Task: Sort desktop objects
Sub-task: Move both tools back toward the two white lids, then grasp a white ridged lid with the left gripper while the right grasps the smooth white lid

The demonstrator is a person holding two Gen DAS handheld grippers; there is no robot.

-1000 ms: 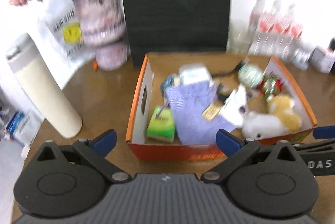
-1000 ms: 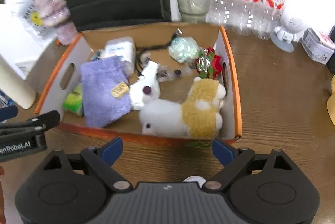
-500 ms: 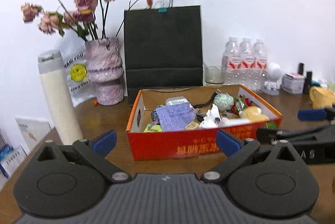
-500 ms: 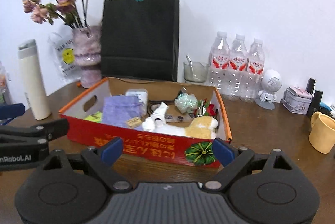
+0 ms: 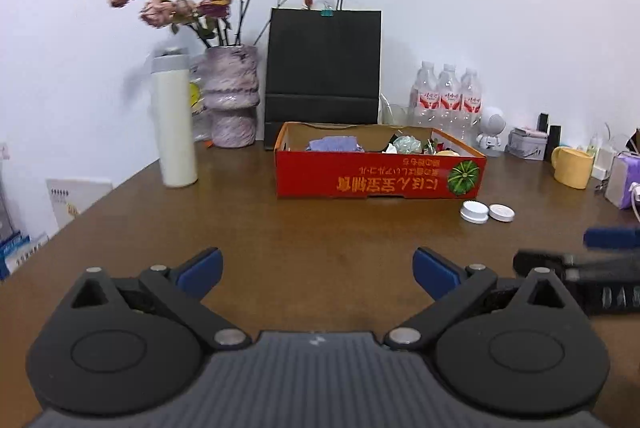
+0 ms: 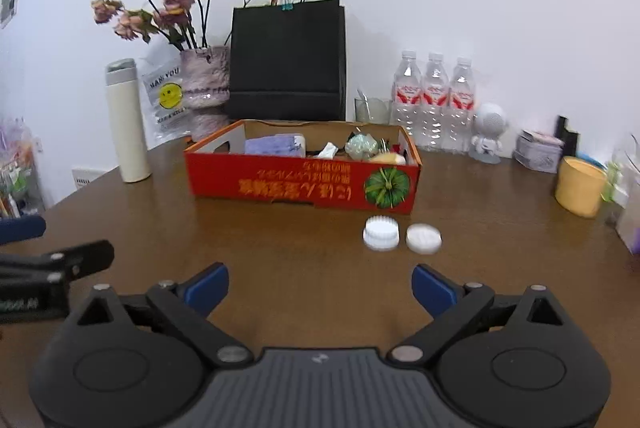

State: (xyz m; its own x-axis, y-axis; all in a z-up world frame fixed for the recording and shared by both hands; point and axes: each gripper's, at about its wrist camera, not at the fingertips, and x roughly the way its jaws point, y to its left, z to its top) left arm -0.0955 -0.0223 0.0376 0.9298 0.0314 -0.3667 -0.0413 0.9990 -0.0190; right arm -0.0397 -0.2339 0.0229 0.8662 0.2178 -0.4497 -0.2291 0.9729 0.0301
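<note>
A red cardboard box (image 5: 360, 183) (image 6: 280, 183) stands mid-table, holding a purple pouch (image 6: 274, 144), a pale green ball (image 6: 360, 146) and other small items. Two white lids (image 6: 381, 232) (image 6: 423, 238) lie on the wood just in front of its right corner. My left gripper (image 5: 317, 270) hangs open over bare table, well short of the box, with nothing between its fingers. My right gripper (image 6: 320, 286) is beside it to the right; its jaws are opening, with nothing between them. The lids lie a little ahead of the right gripper.
Behind the box are a black paper bag (image 5: 324, 67), a vase of dried roses (image 5: 230, 95), a white flask (image 5: 174, 123), three water bottles (image 6: 434, 99) and a glass (image 6: 372, 109). A yellow mug (image 6: 580, 187), a small white figurine (image 6: 486, 131) and a tin (image 6: 536, 151) stand to the right.
Both grippers drew back from above the box and tilted up toward level. The box now sits farther off, and the two white lids have come into view.
</note>
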